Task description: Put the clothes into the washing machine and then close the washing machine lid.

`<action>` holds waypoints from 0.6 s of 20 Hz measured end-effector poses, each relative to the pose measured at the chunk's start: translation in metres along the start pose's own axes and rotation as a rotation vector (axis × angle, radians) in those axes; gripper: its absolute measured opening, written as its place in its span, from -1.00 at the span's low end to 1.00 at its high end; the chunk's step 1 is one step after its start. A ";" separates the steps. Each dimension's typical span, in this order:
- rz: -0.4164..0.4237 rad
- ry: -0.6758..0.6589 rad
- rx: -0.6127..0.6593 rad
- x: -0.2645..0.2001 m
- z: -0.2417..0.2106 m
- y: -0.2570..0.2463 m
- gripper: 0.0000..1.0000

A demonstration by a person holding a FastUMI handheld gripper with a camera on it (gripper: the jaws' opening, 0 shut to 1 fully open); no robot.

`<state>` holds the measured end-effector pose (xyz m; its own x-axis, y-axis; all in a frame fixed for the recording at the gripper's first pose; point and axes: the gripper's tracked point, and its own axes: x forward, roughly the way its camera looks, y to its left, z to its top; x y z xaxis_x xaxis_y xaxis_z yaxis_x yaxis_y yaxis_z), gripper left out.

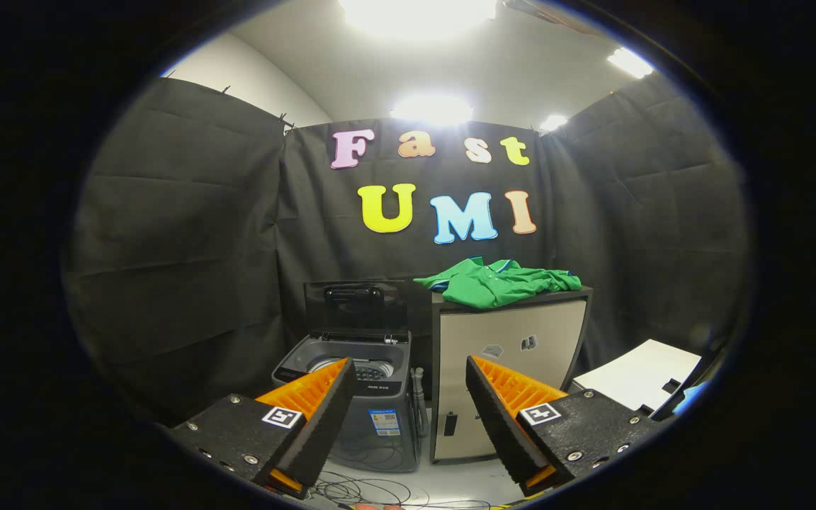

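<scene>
Black cloth walls [188,234] beyond the fingers; bright ceiling lights [431,108]; beige cabinet [511,354] ahead; cables [372,489] on pale floor.

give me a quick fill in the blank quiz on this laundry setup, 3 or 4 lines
1. The green shirt lies on top of the ____, not in the washing machine.
2. The washing machine's lid stands ____.
3. The cabinet stands right ____ the washing machine.
4. The gripper is ____, with nothing between its fingers.

Missing words: cabinet; open; beside; open
</scene>
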<state>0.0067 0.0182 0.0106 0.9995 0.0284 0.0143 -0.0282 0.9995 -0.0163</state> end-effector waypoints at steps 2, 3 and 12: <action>-0.008 0.004 -0.009 0.004 0.006 -0.001 0.92; -0.014 0.001 -0.015 0.005 0.013 0.000 0.92; -0.076 -0.028 -0.036 0.027 0.079 -0.009 0.92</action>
<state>0.0325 0.0116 0.0900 0.9979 -0.0465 0.0449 0.0487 0.9975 -0.0503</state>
